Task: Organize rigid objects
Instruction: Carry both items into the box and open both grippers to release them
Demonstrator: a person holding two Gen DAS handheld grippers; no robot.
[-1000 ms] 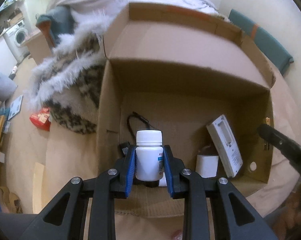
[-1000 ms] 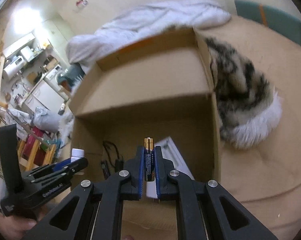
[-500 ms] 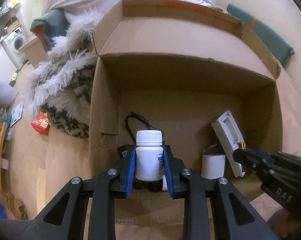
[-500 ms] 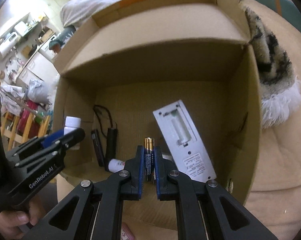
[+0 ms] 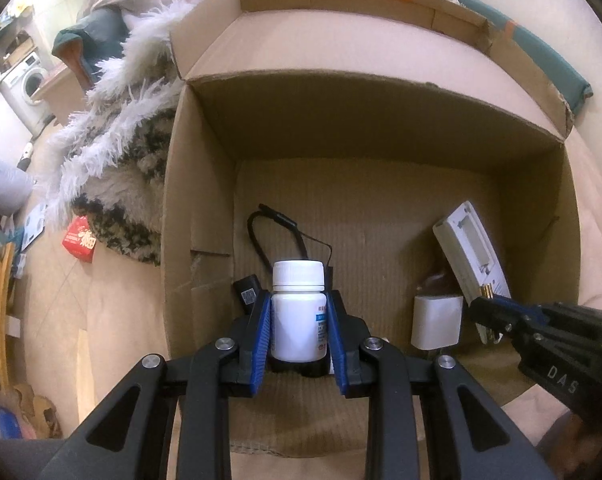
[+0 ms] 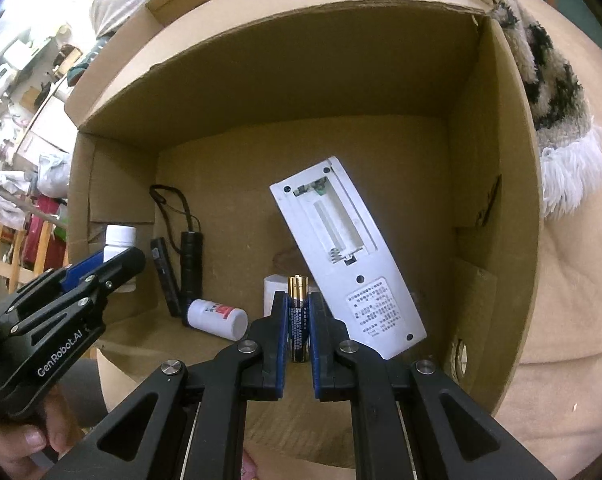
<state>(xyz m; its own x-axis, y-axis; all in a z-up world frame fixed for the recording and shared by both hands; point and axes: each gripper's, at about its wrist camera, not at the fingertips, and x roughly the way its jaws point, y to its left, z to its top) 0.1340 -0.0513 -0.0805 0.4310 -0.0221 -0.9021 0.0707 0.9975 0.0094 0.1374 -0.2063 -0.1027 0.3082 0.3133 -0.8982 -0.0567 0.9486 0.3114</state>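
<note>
My left gripper (image 5: pixel 297 316) is shut on a white pill bottle (image 5: pixel 297 312), held upright just over the near edge of an open cardboard box (image 5: pixel 197 208). It also shows in the right wrist view (image 6: pixel 117 258). My right gripper (image 6: pixel 297 320) is shut on a black and gold battery (image 6: pixel 297 320), held upright inside the box at its front. Its tip shows in the left wrist view (image 5: pixel 486 304). In the box lie a white remote (image 6: pixel 345 256) with its battery bay open, a black flashlight (image 6: pixel 191 264) with a cord, a second white bottle (image 6: pixel 217 318) on its side and a white adapter (image 5: pixel 437 322).
The box stands on a beige cushion (image 6: pixel 573 300). A furry patterned blanket (image 5: pixel 117 168) lies against the box's left wall. A red packet (image 5: pixel 80 240) lies on the floor at the left. A teal cushion (image 5: pixel 537 64) sits behind the box.
Both grippers have moved forward toward and down into the box, each still holding its object. The right gripper has come into the left wrist view at the right.
</note>
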